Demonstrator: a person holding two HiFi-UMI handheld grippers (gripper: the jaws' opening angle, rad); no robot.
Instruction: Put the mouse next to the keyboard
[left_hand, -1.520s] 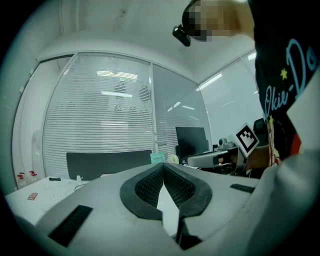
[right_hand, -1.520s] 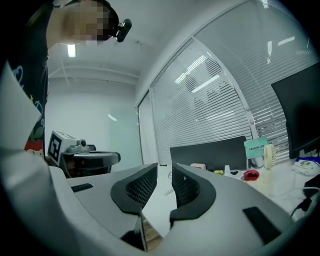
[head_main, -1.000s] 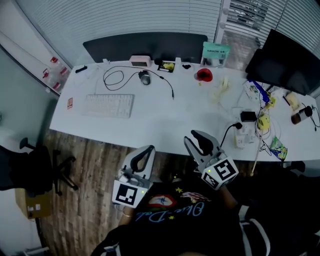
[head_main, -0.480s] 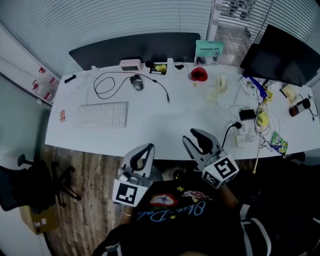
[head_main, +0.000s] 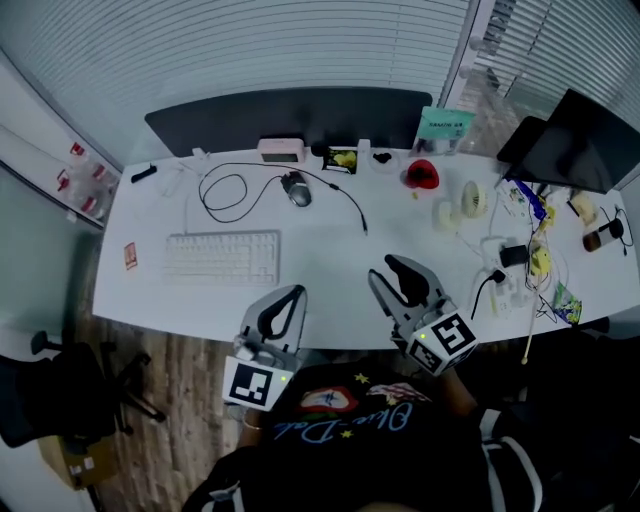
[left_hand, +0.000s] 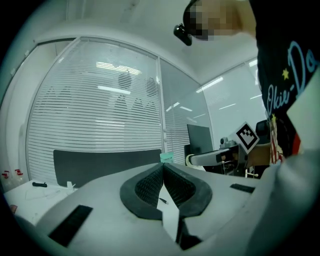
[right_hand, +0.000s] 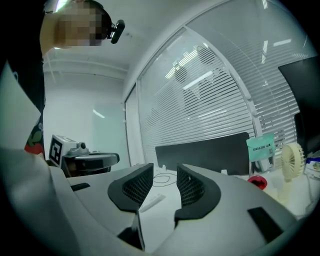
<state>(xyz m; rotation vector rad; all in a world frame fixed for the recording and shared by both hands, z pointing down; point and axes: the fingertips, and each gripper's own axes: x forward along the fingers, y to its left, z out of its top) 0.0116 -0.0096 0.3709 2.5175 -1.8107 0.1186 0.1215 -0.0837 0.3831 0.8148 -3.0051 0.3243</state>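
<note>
The mouse (head_main: 296, 189) lies beyond the keyboard (head_main: 222, 257), apart. The left gripper (head_main: 286, 297) has its jaws together and empty. The right gripper (head_main: 394, 270) has its jaws opening, also empty.

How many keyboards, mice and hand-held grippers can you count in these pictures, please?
keyboard: 1
mouse: 1
grippers: 2 (left gripper, claw shut and empty; right gripper, claw opening, nothing in it)
Total: 4
</note>
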